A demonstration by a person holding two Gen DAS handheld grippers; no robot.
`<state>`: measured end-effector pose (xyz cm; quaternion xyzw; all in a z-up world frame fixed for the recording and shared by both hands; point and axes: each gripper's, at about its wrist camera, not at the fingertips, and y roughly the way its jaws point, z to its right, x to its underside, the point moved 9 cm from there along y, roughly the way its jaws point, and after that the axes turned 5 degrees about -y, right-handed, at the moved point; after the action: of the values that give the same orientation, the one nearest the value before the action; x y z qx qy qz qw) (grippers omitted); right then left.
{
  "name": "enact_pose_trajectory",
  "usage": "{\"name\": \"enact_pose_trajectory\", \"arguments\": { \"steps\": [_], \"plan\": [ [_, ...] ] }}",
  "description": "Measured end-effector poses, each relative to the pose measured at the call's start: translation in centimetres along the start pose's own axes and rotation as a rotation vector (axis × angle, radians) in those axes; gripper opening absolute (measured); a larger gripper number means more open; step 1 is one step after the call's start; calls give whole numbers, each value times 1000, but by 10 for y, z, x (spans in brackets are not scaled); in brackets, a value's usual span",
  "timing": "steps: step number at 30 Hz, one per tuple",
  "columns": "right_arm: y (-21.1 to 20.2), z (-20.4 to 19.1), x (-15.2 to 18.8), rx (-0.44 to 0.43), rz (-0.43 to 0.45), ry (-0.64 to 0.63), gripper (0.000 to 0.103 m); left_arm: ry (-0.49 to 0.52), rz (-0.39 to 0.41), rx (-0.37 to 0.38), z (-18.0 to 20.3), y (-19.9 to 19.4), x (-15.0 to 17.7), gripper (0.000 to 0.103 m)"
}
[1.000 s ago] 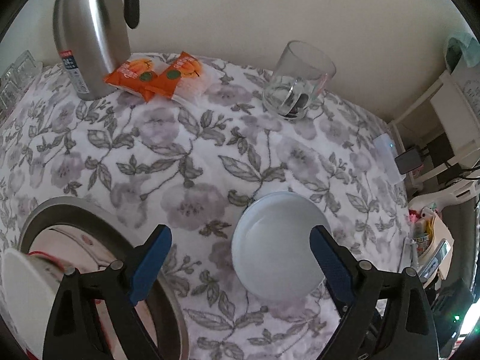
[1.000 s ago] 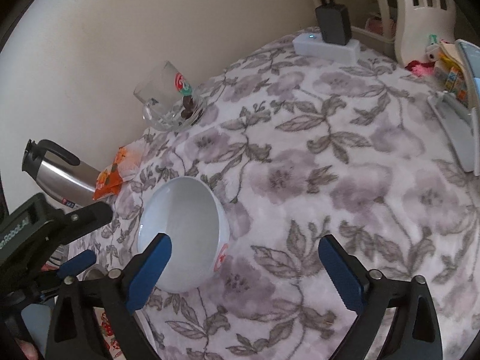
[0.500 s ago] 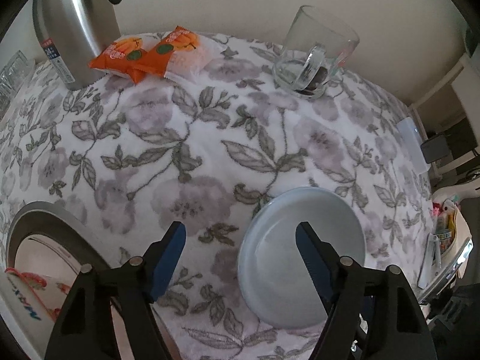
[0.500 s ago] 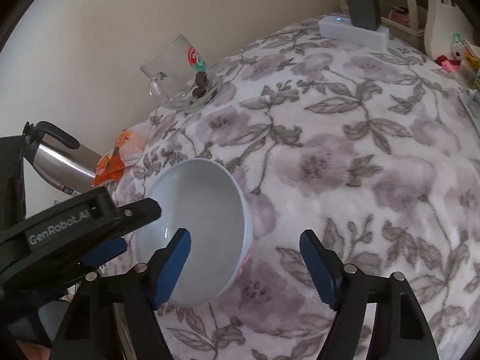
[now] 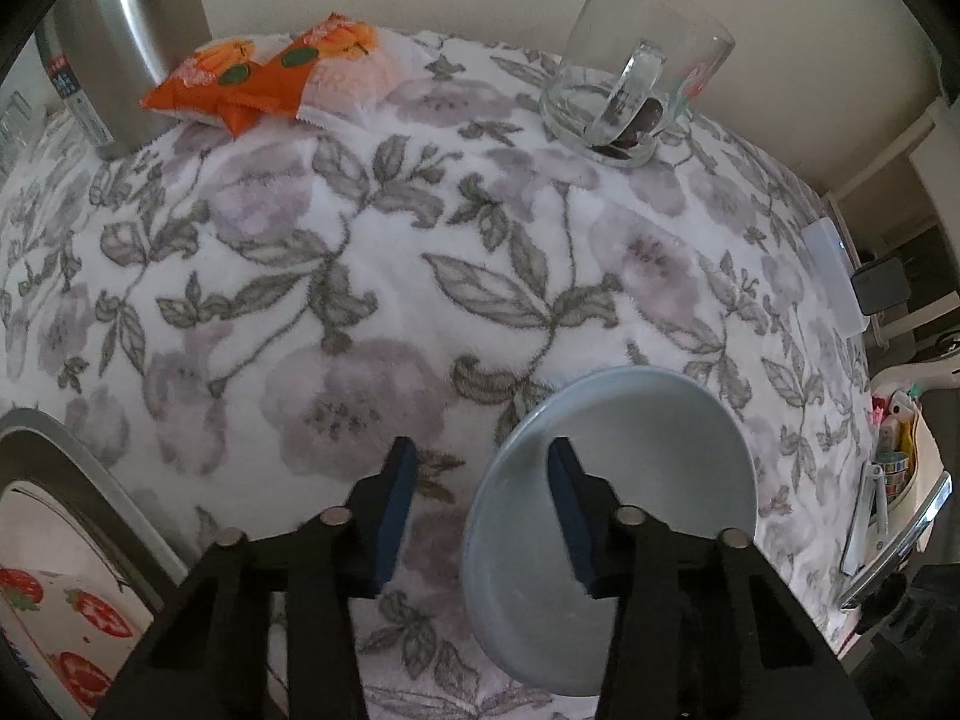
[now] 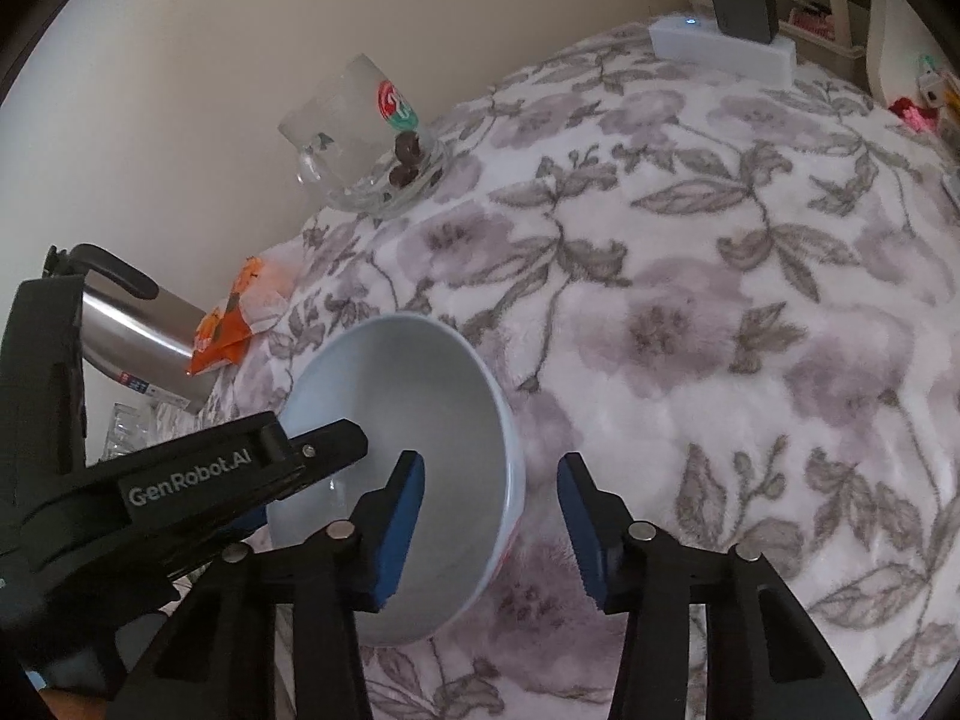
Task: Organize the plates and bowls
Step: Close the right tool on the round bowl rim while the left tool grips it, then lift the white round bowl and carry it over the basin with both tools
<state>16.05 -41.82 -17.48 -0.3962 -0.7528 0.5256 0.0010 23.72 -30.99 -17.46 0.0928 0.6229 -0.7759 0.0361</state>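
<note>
A white bowl (image 5: 648,450) stands upright on the flowered cloth. My left gripper (image 5: 480,456) straddles its left rim, with one pad over the cloth and the other inside the bowl. Its jaws are closing, and a gap still shows on both sides of the rim. In the right wrist view the same bowl (image 6: 408,396) has my right gripper (image 6: 492,468) astride its right rim, one pad inside and one outside. Those jaws are closing too, with the pads clear of the wall. A finger (image 6: 324,441) of the left gripper reaches into the bowl from the left.
A steel flask (image 5: 120,48), orange snack packets (image 5: 264,72) and a glass mug (image 5: 630,78) stand along the far edge by the wall. A round metal-rimmed container (image 5: 60,438) with strawberry-patterned ware sits at lower left. A white box (image 6: 720,48) lies at the far right edge.
Both grippers have come down onto the bowl and their jaws have narrowed markedly, from wide open to straddling opposite rims. The bowl looks larger and closer in both views.
</note>
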Motion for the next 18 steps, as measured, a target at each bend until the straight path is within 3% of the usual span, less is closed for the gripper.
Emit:
{"name": "enact_pose_trajectory", "arguments": {
  "steps": [6, 18],
  "plan": [
    [3, -3, 3, -20, -9, 10, 41, -15, -27, 52, 2, 2, 4, 30],
    [3, -6, 4, -33, -9, 8, 35, -7, -23, 65, 5, 0, 5, 25]
  ]
}}
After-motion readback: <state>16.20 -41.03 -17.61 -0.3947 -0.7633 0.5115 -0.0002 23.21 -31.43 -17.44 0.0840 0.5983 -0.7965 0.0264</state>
